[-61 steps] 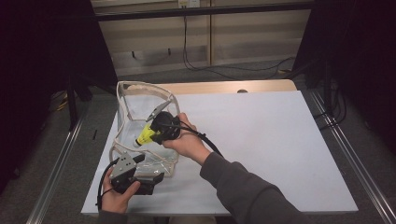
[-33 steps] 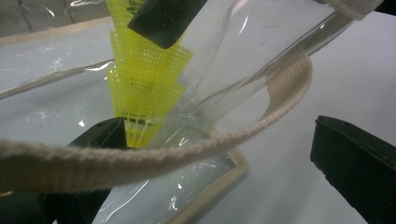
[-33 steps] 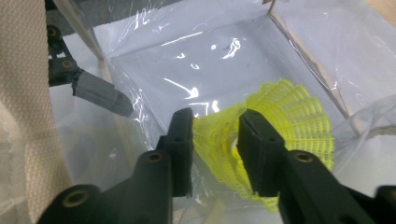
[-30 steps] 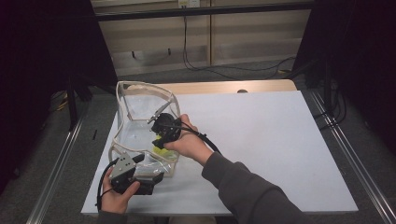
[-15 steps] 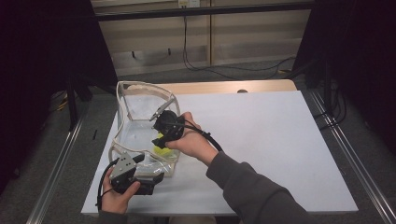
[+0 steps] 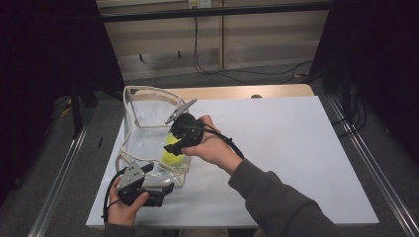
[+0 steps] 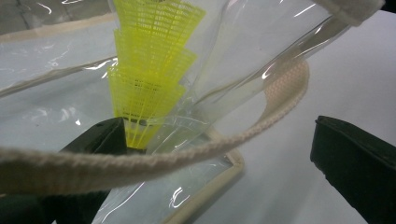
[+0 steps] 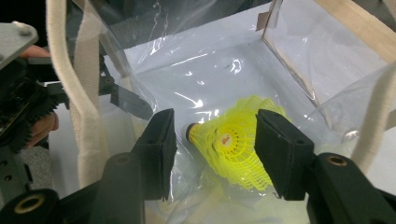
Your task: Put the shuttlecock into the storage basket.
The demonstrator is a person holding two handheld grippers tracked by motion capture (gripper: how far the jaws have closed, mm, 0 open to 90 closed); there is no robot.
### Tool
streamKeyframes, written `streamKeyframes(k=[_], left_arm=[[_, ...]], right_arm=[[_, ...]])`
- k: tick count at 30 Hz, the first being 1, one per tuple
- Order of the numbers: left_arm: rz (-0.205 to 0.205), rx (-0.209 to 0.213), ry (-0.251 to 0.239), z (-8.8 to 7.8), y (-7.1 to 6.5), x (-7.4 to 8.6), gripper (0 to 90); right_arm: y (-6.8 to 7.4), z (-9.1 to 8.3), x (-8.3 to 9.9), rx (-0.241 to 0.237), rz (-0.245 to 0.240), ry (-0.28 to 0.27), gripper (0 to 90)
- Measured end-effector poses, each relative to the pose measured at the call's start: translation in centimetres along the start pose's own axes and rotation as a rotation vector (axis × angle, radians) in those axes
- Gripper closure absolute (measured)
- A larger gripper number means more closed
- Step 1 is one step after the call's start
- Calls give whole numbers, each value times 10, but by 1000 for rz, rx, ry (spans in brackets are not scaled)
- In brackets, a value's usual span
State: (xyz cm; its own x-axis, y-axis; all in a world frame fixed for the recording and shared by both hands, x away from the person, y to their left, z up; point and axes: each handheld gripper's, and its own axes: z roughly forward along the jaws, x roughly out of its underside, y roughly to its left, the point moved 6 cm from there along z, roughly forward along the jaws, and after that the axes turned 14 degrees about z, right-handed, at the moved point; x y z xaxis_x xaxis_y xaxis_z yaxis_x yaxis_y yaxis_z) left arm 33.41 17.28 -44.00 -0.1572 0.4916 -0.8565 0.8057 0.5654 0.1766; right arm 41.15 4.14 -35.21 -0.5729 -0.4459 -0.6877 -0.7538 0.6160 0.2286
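A yellow plastic shuttlecock (image 6: 173, 154) (image 8: 233, 140) lies on the floor of a clear plastic bag (image 6: 148, 113) with cream trim. My right gripper (image 6: 174, 144) (image 8: 215, 135) hangs just above it inside the bag's mouth. Its jaws have just been opening, and the shuttlecock lies loose below the gap between them. My left gripper (image 6: 165, 190) (image 7: 219, 154) rests at the bag's near corner with its jaws wide apart. One jaw shows through the plastic. The bag's wall (image 7: 70, 93) and a cream strap (image 7: 280, 93) run between the jaws, with the shuttlecock's skirt (image 7: 149, 70) behind.
The bag stands at the left of a white table top (image 6: 296, 148), whose right half is bare. A wooden strip (image 6: 237, 92) runs along the far edge. Metal rails (image 6: 365, 163) flank the table. The bag's cream handles (image 8: 70, 93) hang close to my right gripper.
My right gripper carried the shuttlecock down into the bag, let it go there, and has since lifted slightly with wider jaws. The left gripper has stayed put.
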Motion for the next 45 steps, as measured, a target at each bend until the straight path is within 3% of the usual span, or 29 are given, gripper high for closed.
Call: streamKeyframes(k=[12,24,35,45], left_arm=[[-2,-1,-3,1,-1,0,39],[-1,-2,-2,0,-1,-1,39],[0,-2,-2,1,-1,0,39],[2,-2,0,0,-1,0,41]], right_arm=[[-9,-23,4,-27,14,-48,384],[-11,-32,6,-41,21,-69,331],[-19,-43,10,-21,24,-74,286],[-33,-50,21,-6,59,-88,240]])
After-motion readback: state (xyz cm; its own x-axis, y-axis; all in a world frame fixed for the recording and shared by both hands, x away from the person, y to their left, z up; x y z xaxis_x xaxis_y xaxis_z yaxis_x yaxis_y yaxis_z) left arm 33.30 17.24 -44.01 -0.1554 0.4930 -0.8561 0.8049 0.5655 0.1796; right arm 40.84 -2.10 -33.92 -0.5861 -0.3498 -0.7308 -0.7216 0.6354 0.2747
